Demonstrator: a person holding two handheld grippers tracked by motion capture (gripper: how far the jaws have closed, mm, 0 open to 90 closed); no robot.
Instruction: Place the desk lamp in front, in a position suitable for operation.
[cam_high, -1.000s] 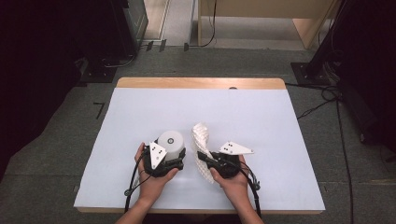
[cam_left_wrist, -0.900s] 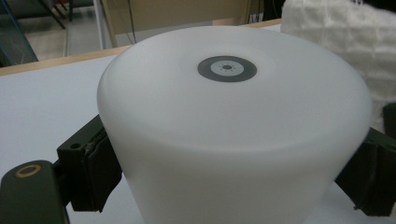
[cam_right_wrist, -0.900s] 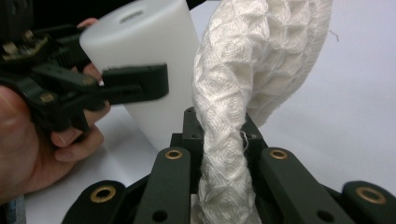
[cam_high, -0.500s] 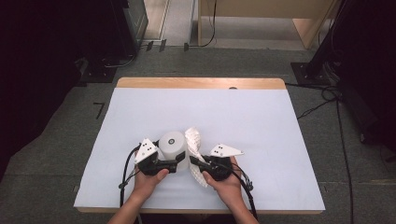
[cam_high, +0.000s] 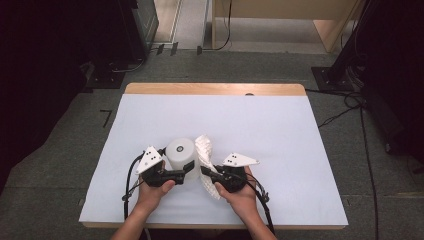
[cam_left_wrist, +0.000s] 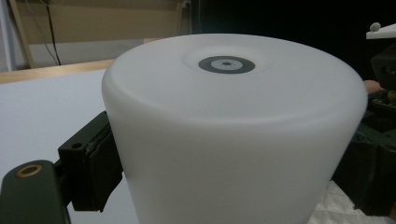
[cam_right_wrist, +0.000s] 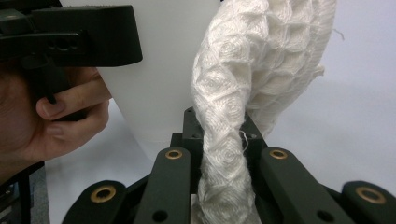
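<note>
In the high view, a white, smooth, cup-shaped plastic cylinder (cam_high: 180, 154) is seen upright on the pale sheet-covered table (cam_high: 280, 130), near the person's edge and just left of centre; it is clasped at its lower side by the left gripper (cam_high: 184, 171), while the right gripper (cam_high: 207, 173) is held just beside it with a white, waffle-textured knitted cloth (cam_high: 206, 159) pinched between its jaws, the cloth rising against the cylinder's right flank and trailing down toward the table edge; in the left gripper view, the cylinder (cam_left_wrist: 233, 135) is seen from close by, with a dark round mark at the middle of its top, and one black jaw pad (cam_left_wrist: 95, 163) is pressed to its left wall, so the jaws are judged to be clamped on it; in the right gripper view, the jaws are seen closed tight on the cloth (cam_right_wrist: 233, 140), which is bunched into a thick rope between them and bends up beside the cylinder's wall (cam_right_wrist: 159, 70); the step in hand is judged to be the wiping of the cylinder's side with the cloth; the next move is thought to call for the cylinder to be kept steady while the cloth is drawn along its wall under light pressure, without the grip on either being loosened.
</note>
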